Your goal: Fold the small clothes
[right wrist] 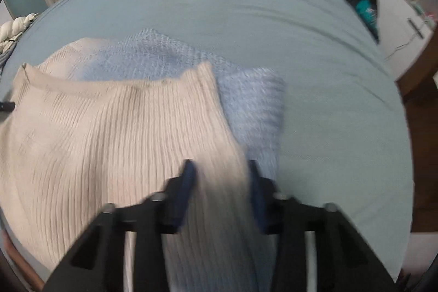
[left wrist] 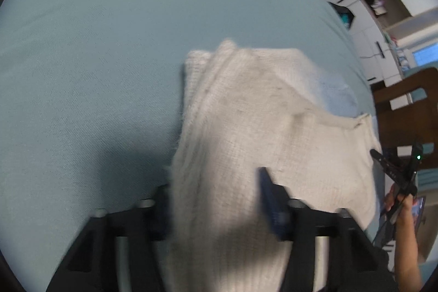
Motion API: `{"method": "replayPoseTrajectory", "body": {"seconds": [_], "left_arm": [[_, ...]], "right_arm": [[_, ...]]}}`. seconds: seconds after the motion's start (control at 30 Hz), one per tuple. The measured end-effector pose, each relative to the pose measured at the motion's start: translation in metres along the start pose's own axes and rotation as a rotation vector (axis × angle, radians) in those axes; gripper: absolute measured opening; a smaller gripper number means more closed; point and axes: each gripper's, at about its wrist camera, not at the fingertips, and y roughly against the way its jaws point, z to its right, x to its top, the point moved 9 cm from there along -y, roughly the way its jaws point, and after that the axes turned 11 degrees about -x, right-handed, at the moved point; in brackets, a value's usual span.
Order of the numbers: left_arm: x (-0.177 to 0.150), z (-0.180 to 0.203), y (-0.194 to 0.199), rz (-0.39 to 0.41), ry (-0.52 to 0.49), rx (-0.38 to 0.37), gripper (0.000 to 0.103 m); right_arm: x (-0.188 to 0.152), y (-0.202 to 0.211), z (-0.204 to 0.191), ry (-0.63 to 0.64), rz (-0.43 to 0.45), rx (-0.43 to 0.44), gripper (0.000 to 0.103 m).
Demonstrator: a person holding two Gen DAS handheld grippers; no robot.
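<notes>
Cream knit top [right wrist: 109, 127] pinched at both near corners, ready for folding.
Left gripper [left wrist: 216, 199] and right gripper [right wrist: 219, 182] each closed on a bunched fold, likely for lifting it evenly. Spread on the teal bed sheet [right wrist: 328, 73], overlapping a pale blue knit [right wrist: 246, 100]; beyond it, white cupboards [left wrist: 369, 32].

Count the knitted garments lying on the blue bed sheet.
2. The cream ribbed knit garment lies on top, between both grippers' fingers; the pale blue knit garment lies beneath it, showing behind and to its right. More could be hidden underneath.
</notes>
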Motion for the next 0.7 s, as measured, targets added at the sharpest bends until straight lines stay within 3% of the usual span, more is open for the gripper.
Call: {"method": "replayPoseTrajectory", "body": {"seconds": [0.07,0.13,0.23,0.37,0.43,0.53,0.63,0.7], "left_arm": [[0.004,0.009,0.015,0.042,-0.039,0.046,0.024],[0.006,0.017,0.035,0.098,-0.049,0.069,0.016],[0.006,0.037,0.067,0.208,-0.066,0.075,0.013],[0.032,0.071,0.112,0.36,-0.101,0.048,0.012],[0.061,0.074,0.124,0.423,-0.071,0.038,0.012],[0.101,0.067,0.117,0.45,-0.012,0.014,0.012],[0.13,0.048,0.084,0.433,0.029,0.071,0.012],[0.134,0.023,0.058,0.399,0.087,0.114,0.012]], "right_arm": [[-0.006,0.016,0.0,-0.019,0.06,-0.014,0.01],[-0.007,0.039,-0.005,-0.024,0.157,-0.033,0.009],[0.004,0.098,-0.01,-0.026,0.379,-0.093,0.008],[0.027,0.137,-0.004,-0.122,0.505,-0.082,0.008],[0.043,0.132,0.0,-0.167,0.518,-0.084,0.008],[0.066,0.104,0.018,-0.26,0.491,-0.091,0.008],[0.07,0.048,0.041,-0.375,0.368,-0.067,0.008],[0.068,0.01,0.051,-0.379,0.285,-0.078,0.008]]}}
